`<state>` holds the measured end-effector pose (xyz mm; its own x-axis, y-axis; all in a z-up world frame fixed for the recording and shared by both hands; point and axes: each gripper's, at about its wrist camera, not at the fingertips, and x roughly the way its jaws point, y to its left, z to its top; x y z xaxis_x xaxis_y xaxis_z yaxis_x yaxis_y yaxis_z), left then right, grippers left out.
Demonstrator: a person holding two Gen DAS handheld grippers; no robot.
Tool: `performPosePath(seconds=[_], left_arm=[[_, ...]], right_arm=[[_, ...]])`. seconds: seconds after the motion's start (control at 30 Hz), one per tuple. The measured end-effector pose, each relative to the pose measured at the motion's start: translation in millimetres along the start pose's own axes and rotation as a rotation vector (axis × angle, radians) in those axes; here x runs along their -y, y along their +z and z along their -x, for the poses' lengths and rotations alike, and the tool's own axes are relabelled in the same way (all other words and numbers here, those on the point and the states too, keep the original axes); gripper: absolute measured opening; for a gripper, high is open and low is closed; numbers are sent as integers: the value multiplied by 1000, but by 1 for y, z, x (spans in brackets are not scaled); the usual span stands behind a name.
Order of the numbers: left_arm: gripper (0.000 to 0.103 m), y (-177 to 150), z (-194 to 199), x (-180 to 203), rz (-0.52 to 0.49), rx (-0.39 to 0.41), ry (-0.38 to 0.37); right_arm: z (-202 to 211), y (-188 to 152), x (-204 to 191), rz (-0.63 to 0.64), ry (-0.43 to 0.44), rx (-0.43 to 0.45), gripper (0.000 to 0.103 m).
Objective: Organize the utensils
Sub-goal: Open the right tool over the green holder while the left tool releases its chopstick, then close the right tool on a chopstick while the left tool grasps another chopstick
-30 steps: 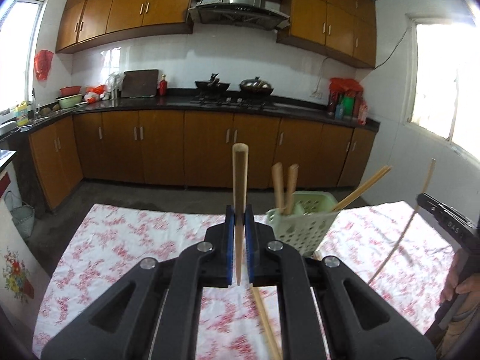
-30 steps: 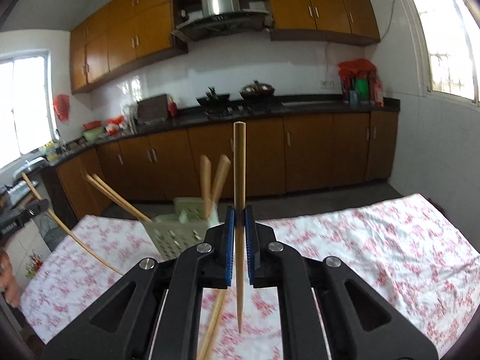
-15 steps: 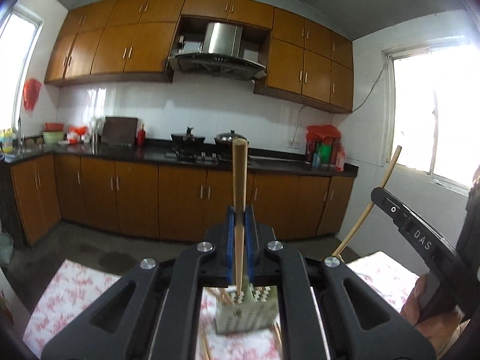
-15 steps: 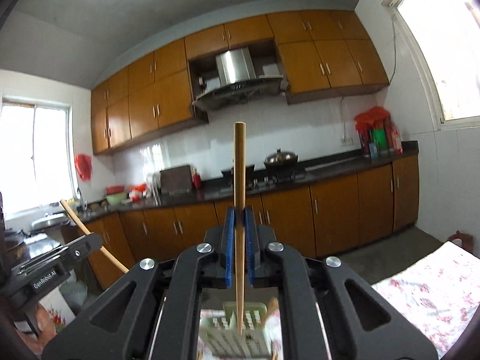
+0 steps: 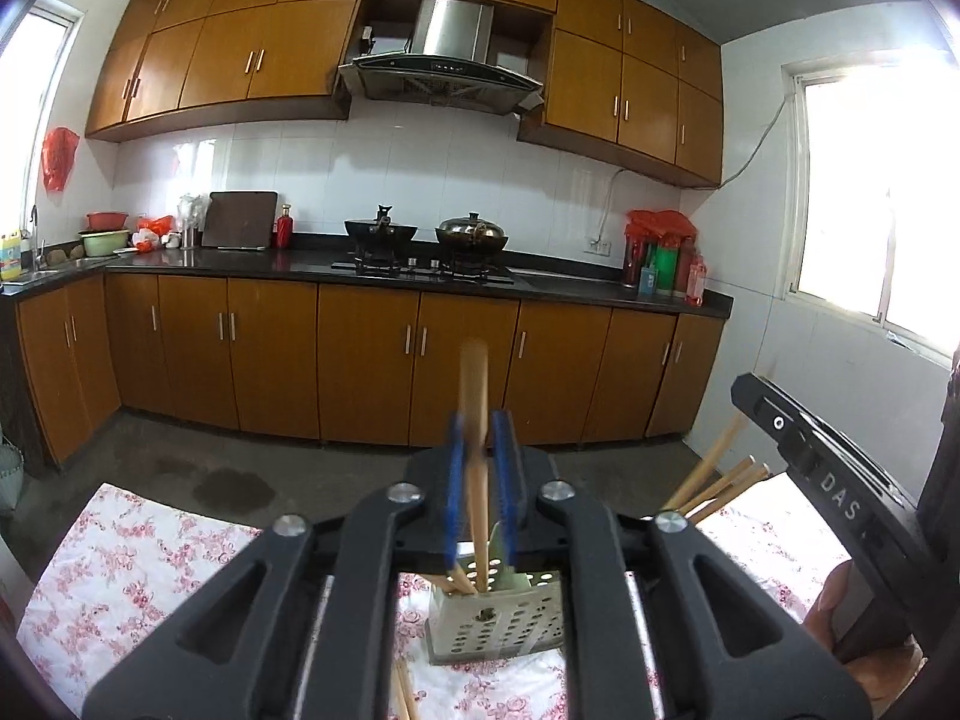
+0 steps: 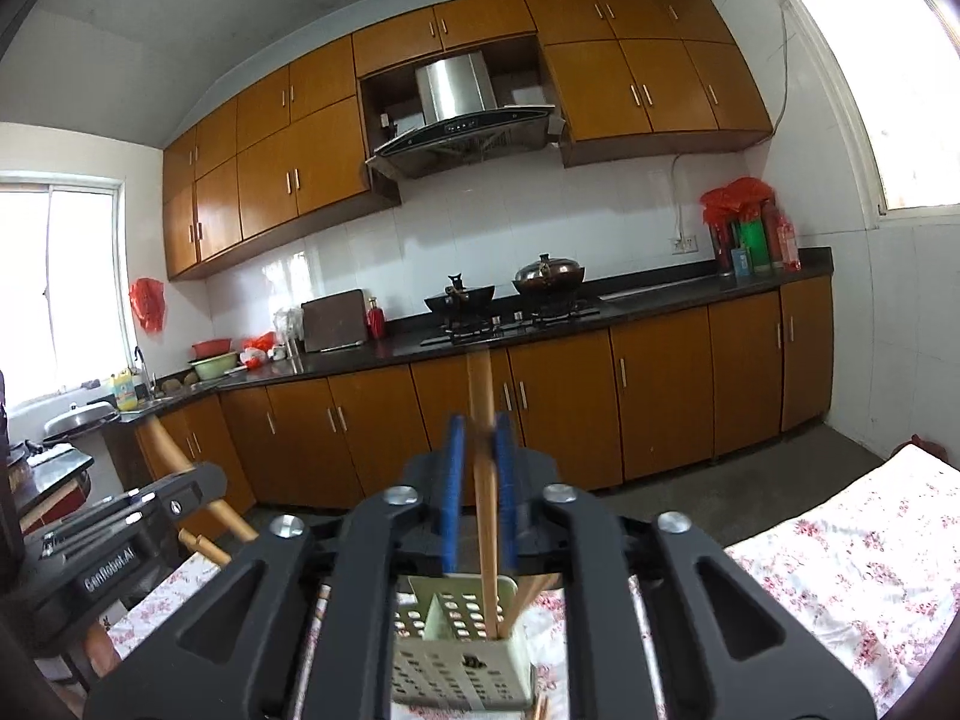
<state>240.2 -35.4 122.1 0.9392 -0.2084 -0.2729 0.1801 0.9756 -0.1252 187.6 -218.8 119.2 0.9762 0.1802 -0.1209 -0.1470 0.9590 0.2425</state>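
Item: two wooden chopsticks, one per gripper, both held over the perforated utensil basket [image 6: 462, 648] on the floral-clothed counter [image 5: 132, 570]. Left gripper [image 5: 479, 492]: jaws have just been opening, now parted off the left chopstick [image 5: 475, 462], which shows blurred between the pads with its lower end inside the basket; a second ago they clamped it. Right gripper [image 6: 478, 492]: jaws likewise just opened, the right chopstick [image 6: 483, 480] loose and blurred, tip in the basket. Judgement: both sticks released into place.
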Motion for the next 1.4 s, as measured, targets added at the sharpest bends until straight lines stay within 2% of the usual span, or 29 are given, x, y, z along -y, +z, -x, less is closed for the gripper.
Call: performPosePath(seconds=[0.07,0.23,0.33,0.4,0.47,0.5,0.53,0.57,0.6,0.67,0.77,0.87,0.9,0.93,1.03,1.1,1.23,1.4], left_arm=[[27,2,10,-5,7,17,-1],[35,0,51,-15,8,42,2],[44,-15,79,-25,-7,33,36],[47,-36,90,-36,-18,-17,81],[47,-63,91,-47,-31,-92,129],[47,-76,90,-53,-31,-129,142],[47,-90,88,-58,-28,-170,152],[46,-109,83,-65,-16,-241,161],[46,-122,79,-69,-4,-282,158],[41,-148,75,-74,20,-361,141],[40,-174,70,-76,48,-431,111],[39,-193,68,-70,69,-485,77],[38,-199,66,-68,71,-507,67],[36,-203,63,-66,72,-520,60],[31,-216,60,-56,72,-556,37],[28,-222,57,-52,69,-578,21],[20,-231,48,-45,49,-617,-2],[20,-237,43,-37,1,-635,20]], right_arm=[[11,3,3,-7,0,9,36],[51,8,8,10,-20,9,39],[65,-3,16,13,-59,-39,45],[68,-22,26,19,-93,-134,44],[60,-56,36,16,-101,-303,42],[54,-72,40,5,-89,-380,30],[49,-86,42,-6,-77,-448,25],[42,-110,44,-28,-55,-554,19],[38,-127,44,-49,-30,-624,17],[35,-154,36,-66,7,-709,17],[32,-179,20,-50,31,-780,17],[26,-192,12,-25,23,-824,17],[24,-195,10,-8,6,-832,14],[22,-194,10,10,-14,-826,10],[24,-195,17,21,-109,-806,8],[24,-192,31,-10,-141,-798,8],[27,-192,41,-8,-150,-789,8],[30,-195,41,18,-154,-782,9]])
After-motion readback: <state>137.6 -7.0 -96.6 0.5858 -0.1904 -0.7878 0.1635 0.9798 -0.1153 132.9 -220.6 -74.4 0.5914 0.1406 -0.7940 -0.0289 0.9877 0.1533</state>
